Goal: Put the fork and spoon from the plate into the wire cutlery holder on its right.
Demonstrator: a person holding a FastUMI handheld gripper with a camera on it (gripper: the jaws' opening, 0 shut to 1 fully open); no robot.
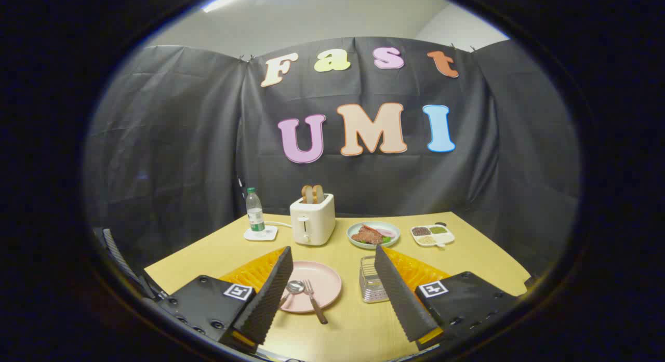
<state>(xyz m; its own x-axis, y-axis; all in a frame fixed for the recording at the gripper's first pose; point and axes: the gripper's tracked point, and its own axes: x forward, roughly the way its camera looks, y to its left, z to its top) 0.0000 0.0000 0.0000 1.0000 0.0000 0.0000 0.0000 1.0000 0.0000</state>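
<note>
A: Gripper view, item one?

B: Gripper [332,284], fingers spread wide, nothing between the pads; it hung above the near part of the yellow table [358,325].

A: Task items?

B: Pink plate [314,285], between the fingers and close against the left one. On it lay a spoon [294,287] and a fork [314,299]; the fork's handle ran off the rim toward 5 o'clock. The spoon's handle was partly hidden behind the left finger. Wire cutlery holder [371,286] stood at 3 o'clock of the plate, just inside the right finger.

A: Beyond the fingers?

B: White toaster [312,220] with two bread slices up, at 12 o'clock of the plate. Water bottle [254,211] on a coaster at the toaster's 9 o'clock. Bowl of food [373,233] at the toaster's 3 o'clock, then a divided tray [432,235] further right.
</note>
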